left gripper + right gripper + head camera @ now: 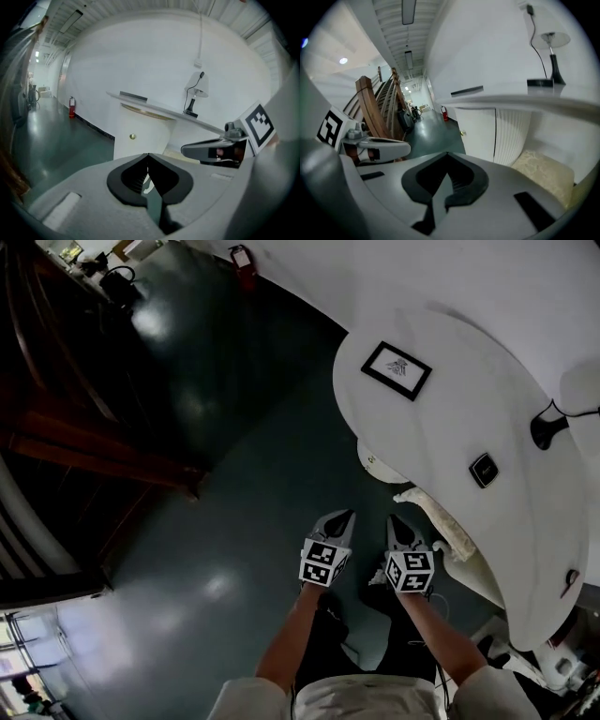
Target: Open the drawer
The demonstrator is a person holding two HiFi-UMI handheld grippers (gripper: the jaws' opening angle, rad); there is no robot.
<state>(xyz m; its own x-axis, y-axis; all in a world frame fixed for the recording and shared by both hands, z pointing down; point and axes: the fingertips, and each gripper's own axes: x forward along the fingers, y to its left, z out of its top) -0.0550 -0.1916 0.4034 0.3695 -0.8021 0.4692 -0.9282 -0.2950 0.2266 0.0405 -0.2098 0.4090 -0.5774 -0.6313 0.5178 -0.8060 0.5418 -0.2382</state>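
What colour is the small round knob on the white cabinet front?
Brassy gold; the knob shows best in the left gripper view.

A glossy dark green floor (187,549) fills the centre and left of the head view, with pale patches of reflected light on it. At 9 o'clock stands a dark wooden staircase (75,427). A white wall (450,277) runs across 1 o'clock, with a red fire extinguisher (242,266) at its foot near 12. At 3 o'clock curves a white tabletop (469,409) bearing a framed picture (397,370) and a black lamp base (547,429). Strip lights (408,9) line the corridor ceiling.
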